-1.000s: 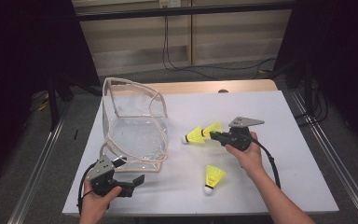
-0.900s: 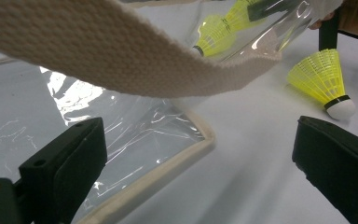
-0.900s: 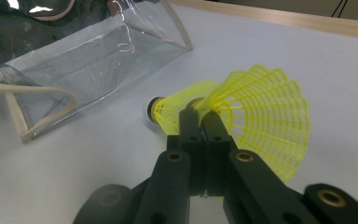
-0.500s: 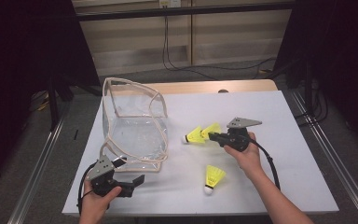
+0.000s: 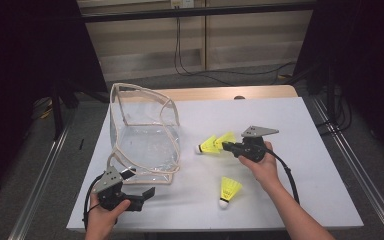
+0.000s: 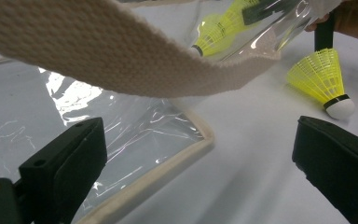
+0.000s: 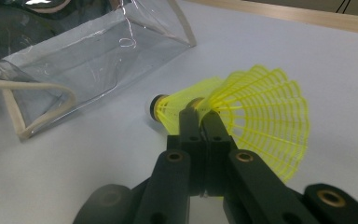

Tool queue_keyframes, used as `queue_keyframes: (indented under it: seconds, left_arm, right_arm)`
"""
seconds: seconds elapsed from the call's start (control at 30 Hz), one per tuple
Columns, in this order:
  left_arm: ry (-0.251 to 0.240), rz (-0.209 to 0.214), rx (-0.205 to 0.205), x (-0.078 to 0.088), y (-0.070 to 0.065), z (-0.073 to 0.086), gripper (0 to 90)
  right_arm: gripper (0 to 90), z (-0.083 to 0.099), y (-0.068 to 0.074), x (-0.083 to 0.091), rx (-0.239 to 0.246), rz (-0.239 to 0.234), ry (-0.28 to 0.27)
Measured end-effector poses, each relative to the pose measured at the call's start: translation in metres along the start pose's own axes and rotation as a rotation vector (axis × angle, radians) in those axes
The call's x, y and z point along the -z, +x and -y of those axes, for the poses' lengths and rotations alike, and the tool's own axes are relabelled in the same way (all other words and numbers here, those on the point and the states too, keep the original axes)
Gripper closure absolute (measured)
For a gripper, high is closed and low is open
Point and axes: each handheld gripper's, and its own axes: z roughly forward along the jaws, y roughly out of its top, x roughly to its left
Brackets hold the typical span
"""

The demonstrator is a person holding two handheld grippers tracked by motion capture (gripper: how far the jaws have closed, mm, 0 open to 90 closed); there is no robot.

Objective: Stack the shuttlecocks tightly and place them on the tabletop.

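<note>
Right gripper (image 5: pixel 228 145) clamps skirt of yellow shuttlecock (image 5: pixel 214 143), long axis level, cork toward clear bag (image 5: pixel 145 140) just left; left gripper (image 5: pixel 142 196) wide, empty, at bag's near corner

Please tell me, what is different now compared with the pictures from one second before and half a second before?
Nothing has visibly changed. The right gripper stays shut on the skirt of the shuttlecock beside the clear bag, the left gripper stays open near the bag's front corner, and the second shuttlecock lies where it was on the table.
</note>
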Motion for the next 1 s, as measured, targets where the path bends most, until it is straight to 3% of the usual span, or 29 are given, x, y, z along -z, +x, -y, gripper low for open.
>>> queue_keyframes:
  seconds: [1.0]
  left_arm:
    - [0.002, 0.004, -0.006, 0.0000, 0.0000, -0.0003, 3.2]
  right_arm:
    - [89.3, 0.0009, 0.0024, -0.0079, 0.002, -0.004, 0.007]
